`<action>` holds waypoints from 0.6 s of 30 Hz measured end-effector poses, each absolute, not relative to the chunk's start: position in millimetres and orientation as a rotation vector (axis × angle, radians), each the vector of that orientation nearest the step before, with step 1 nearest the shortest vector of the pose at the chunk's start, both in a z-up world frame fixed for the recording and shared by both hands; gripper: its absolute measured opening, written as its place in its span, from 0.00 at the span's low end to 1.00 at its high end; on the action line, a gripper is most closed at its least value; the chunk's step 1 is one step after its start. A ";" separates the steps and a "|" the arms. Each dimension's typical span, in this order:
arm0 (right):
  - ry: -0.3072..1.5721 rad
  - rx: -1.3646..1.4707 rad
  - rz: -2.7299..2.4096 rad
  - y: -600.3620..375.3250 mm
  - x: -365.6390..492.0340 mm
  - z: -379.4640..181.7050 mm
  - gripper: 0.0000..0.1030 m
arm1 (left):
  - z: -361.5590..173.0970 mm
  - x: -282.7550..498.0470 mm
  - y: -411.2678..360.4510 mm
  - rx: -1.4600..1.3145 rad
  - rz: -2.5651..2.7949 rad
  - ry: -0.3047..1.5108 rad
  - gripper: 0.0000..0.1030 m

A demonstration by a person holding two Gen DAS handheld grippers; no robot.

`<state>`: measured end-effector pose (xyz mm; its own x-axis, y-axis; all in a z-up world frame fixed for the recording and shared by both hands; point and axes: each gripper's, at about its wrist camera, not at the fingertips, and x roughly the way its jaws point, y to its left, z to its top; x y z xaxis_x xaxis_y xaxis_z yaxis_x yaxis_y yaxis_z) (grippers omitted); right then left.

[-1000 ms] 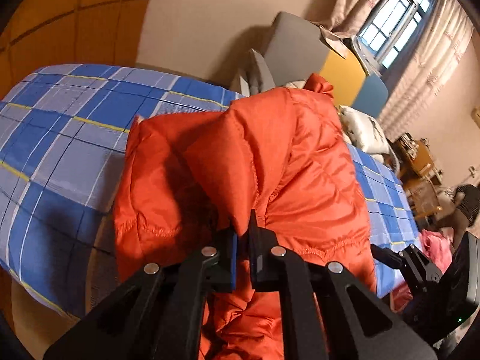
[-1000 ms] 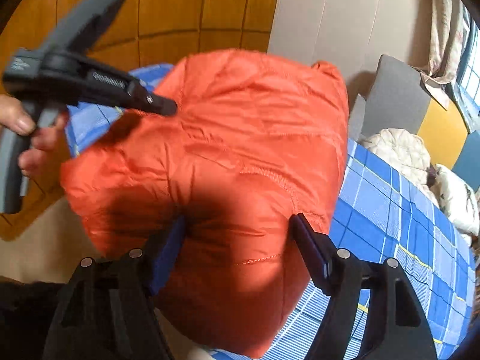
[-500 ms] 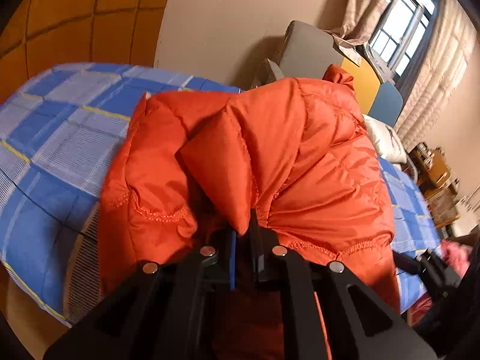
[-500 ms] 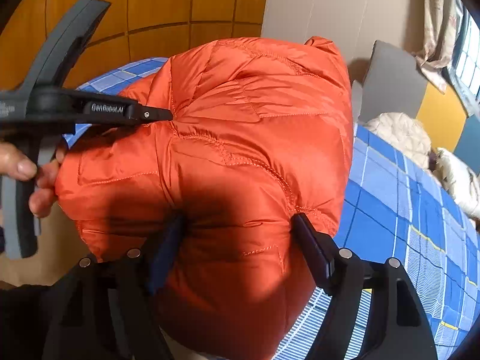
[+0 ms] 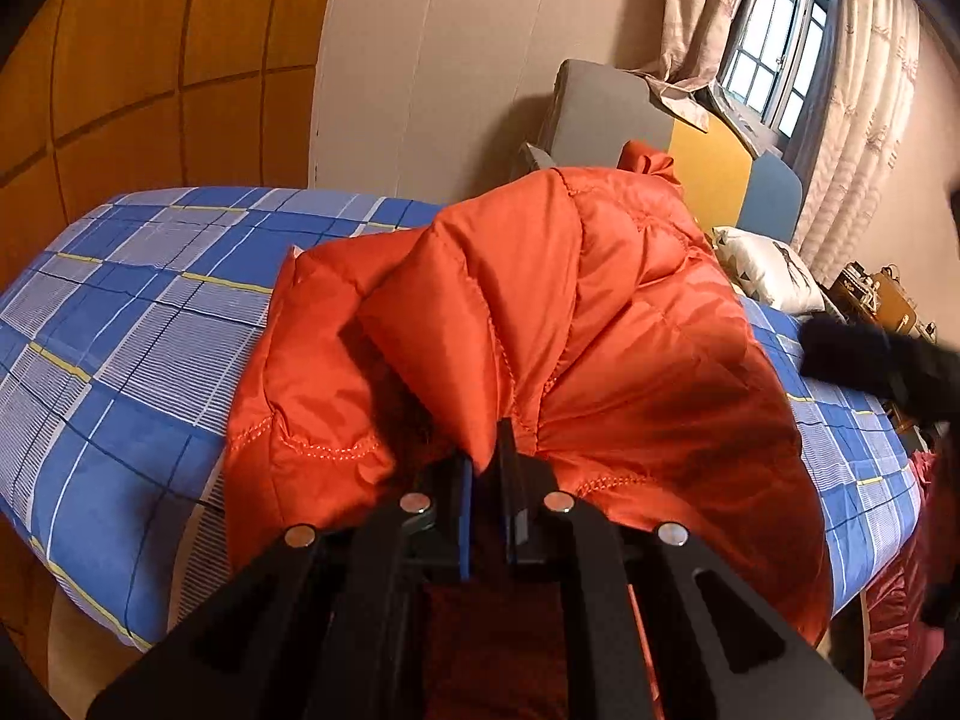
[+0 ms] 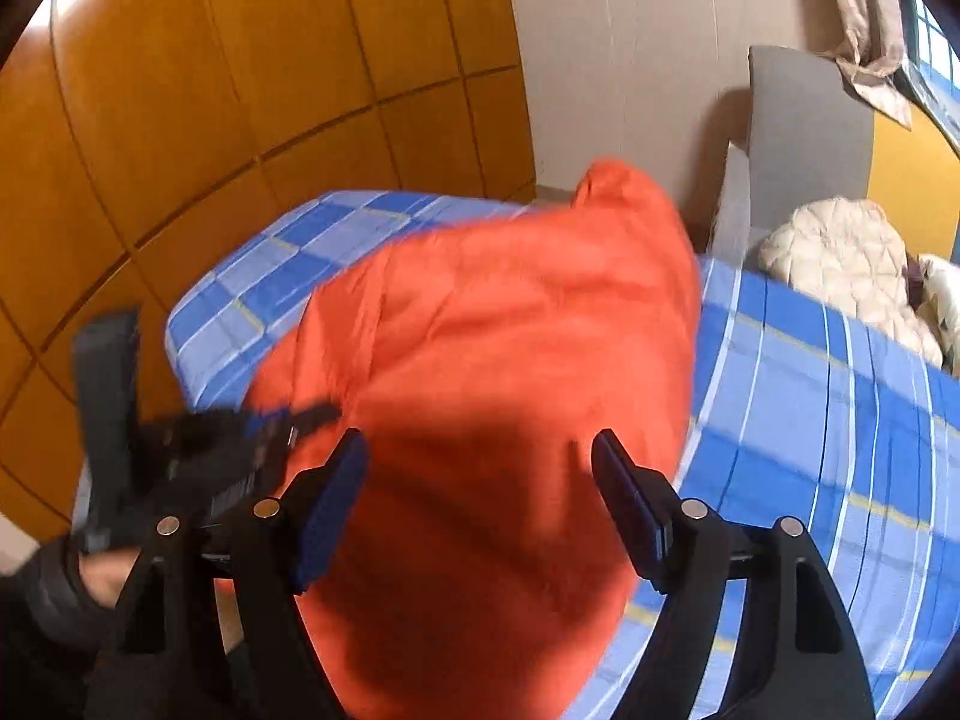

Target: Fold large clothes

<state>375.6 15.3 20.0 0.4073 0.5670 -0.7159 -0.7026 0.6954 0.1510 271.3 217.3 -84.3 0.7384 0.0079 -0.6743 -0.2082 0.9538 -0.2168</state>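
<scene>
Orange padded jacket (image 5: 600, 324) lies heaped on the checked bed (image 5: 120, 330), a fold pinched in the closed left gripper (image 5: 486, 468), nearer than the wide-open, empty right gripper (image 6: 480, 462) above it

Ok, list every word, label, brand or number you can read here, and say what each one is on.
No text can be read in either view.
On the left gripper: a pale label strip on its side, motion-blurred, unreadable.
On the curtain: faint print near the top, too small to read.
On the orange down jacket and the plaid bedsheet: no lettering visible.
</scene>
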 end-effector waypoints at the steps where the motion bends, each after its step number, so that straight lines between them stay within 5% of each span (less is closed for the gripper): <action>1: 0.823 -0.192 0.803 21.5 382.4 22.0 0.75 | -84.3 269.6 216.3 -0.288 0.122 0.730 0.07; 18: 0.975 -0.409 0.739 113.5 447.9 -19.3 0.75 | -97.6 264.6 224.4 -0.321 0.104 0.712 0.07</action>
